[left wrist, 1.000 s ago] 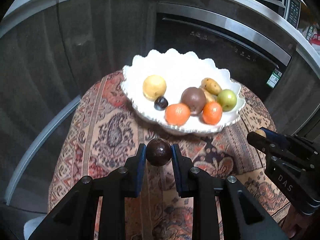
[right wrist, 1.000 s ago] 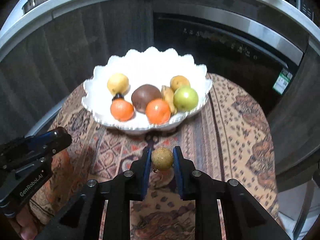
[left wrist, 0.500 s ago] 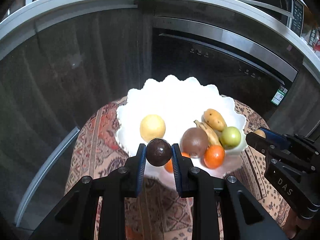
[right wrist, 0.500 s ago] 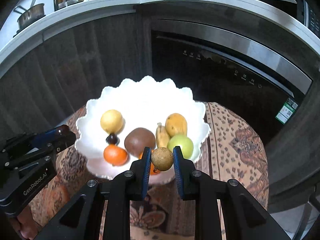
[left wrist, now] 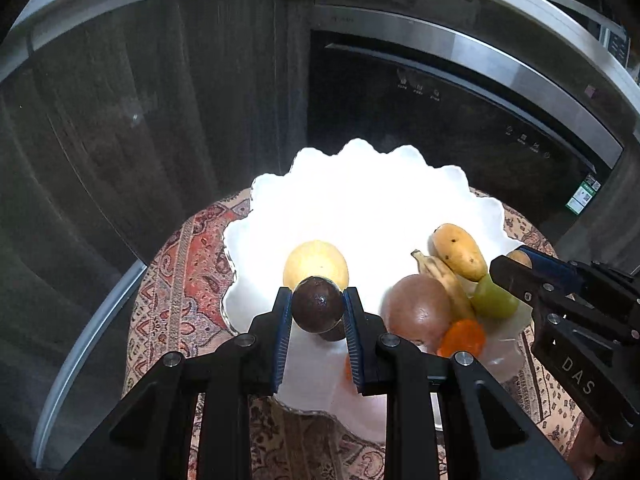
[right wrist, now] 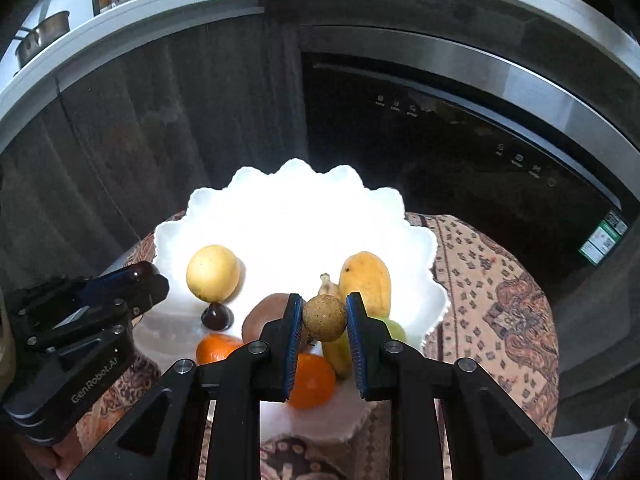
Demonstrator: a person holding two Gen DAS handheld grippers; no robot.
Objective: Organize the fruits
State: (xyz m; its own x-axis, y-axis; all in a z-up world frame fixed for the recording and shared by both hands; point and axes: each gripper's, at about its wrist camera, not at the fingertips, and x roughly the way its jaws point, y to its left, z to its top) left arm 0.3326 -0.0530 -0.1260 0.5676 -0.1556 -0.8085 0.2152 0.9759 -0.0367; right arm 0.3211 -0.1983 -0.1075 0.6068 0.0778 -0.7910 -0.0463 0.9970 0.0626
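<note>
A white scalloped bowl (left wrist: 360, 184) (right wrist: 296, 208) stands on a patterned cloth. It holds a yellow round fruit (left wrist: 316, 264) (right wrist: 213, 272), a brown round fruit (left wrist: 416, 312), a mango (right wrist: 365, 280), a small banana (left wrist: 440, 276), a green fruit (left wrist: 492, 300), oranges (right wrist: 312, 380) and a small dark fruit (right wrist: 217, 316). My left gripper (left wrist: 318, 312) is shut on a dark purple round fruit (left wrist: 318, 304), held above the bowl's near left part. My right gripper (right wrist: 324, 320) is shut on a small tan rough fruit (right wrist: 324, 317), held above the bowl's near side.
The patterned cloth (left wrist: 180, 280) (right wrist: 492, 288) covers a small round table. Behind it stand dark cabinet doors (left wrist: 160, 120) and a black built-in appliance (right wrist: 460, 140). A counter edge with jars and a pot (right wrist: 44, 36) runs above.
Both grippers have moved forward with their fruits, from over the cloth in front of the bowl to over the bowl itself. Both stay shut.
</note>
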